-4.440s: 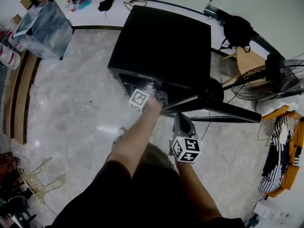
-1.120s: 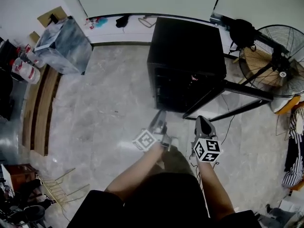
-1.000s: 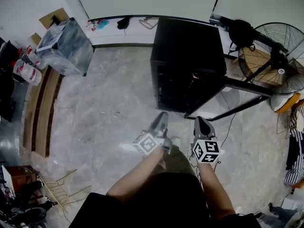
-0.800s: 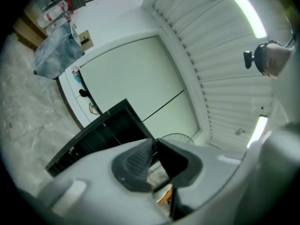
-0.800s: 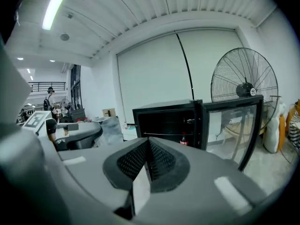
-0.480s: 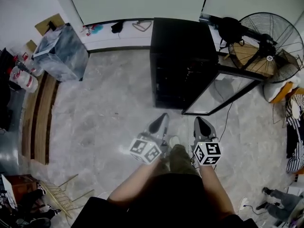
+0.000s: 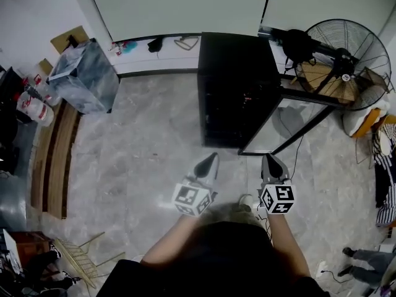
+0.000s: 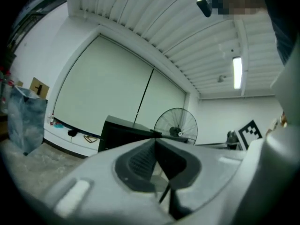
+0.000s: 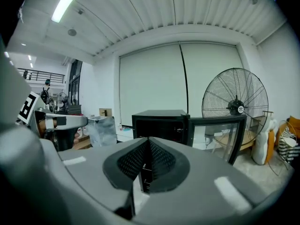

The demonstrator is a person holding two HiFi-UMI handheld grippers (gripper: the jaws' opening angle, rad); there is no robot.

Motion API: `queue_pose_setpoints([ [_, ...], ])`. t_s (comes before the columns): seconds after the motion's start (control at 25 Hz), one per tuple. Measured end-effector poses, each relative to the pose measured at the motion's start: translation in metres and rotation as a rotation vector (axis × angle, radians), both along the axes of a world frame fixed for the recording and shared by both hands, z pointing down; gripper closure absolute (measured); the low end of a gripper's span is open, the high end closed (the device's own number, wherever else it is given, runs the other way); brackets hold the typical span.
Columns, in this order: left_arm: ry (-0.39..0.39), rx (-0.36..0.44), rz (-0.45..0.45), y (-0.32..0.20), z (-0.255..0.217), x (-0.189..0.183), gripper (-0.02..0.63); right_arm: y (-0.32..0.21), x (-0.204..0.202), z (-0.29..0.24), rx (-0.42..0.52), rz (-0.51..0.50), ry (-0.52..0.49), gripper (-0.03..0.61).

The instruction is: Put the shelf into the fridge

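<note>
Standing on the pale floor (image 7: pixel 142 141) just short of the black fridge (image 7: pixel 238 85), whose glass door (image 7: pixel 288 125) hangs open to the right, the person holds the left gripper (image 7: pixel 210 161) and right gripper (image 7: pixel 271 161) side by side, each with jaws pressed together on nothing, while the shelf cannot be made out in the fridge's dark interior.

Bare grey marble floor (image 7: pixel 142 147) lies open before the black cabinet fridge (image 7: pixel 238 60). Its glass-paned door (image 7: pixel 286 124) juts out to the right, with a black pedestal fan (image 7: pixel 340 57) close behind.

Head view looks steeply down; both gripper views face the fridge (image 7: pixel 238 85) ahead.
</note>
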State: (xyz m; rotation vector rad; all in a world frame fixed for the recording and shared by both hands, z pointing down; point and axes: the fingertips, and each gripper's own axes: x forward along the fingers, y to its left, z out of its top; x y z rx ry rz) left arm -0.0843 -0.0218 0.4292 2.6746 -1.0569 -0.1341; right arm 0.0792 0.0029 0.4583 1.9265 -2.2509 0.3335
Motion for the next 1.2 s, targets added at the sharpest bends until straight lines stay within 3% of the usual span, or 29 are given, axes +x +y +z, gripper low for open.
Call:
queue_pose_setpoints([
  [0.48, -0.049, 0.016, -0.038, -0.006, -0.009, -0.003, 0.612, -0.009, 0.002, -0.023, 0.04, -0.034, 0.028, 0.58],
  [1.2, -0.009, 0.004, -0.081, 0.018, -0.009, -0.035, 0.612, 0.024, -0.022, -0.022, 0.06, -0.086, 0.029, 0.58],
])
